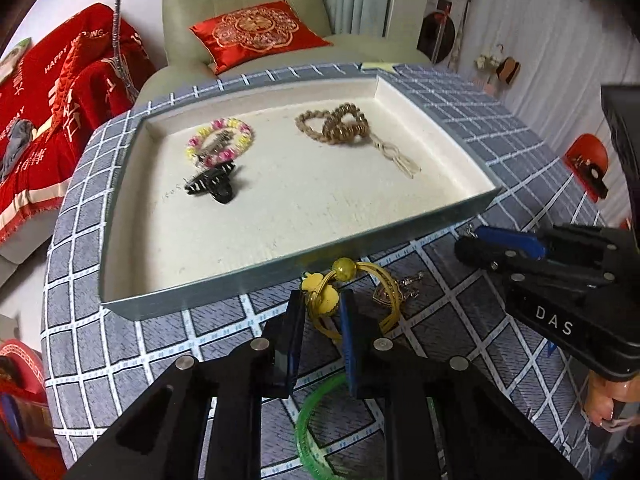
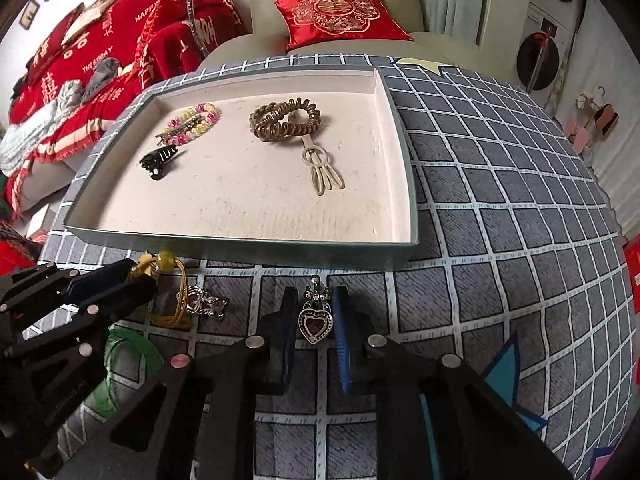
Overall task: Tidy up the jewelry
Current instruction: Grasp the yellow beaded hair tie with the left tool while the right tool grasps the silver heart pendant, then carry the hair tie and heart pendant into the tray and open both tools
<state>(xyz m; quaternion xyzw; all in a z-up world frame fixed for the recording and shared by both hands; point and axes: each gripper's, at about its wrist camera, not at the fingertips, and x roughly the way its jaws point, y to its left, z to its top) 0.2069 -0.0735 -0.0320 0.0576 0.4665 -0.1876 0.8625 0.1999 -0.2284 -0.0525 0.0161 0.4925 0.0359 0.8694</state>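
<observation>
A shallow tray (image 1: 168, 304) with a white floor lies on the checked cloth and holds a pink-and-yellow bead bracelet (image 1: 220, 140), a black hair claw (image 1: 212, 186), a brown coil tie (image 1: 340, 124) and a beige clip (image 2: 324, 172). My left gripper (image 1: 322, 304) is shut on a yellow hair tie (image 1: 352, 280) with a green bead, just before the tray's near wall. My right gripper (image 2: 316, 316) is closed on a heart-shaped brooch (image 2: 316, 322). The tray also shows in the right wrist view (image 2: 240, 242). A silver brooch (image 2: 206, 304) lies between the grippers.
A green bangle (image 1: 310, 432) lies on the cloth under my left gripper. A grey-green armchair with a red cushion (image 1: 260, 34) stands behind the table. A red blanket (image 1: 52, 112) covers a sofa at left. The table edge curves away at right.
</observation>
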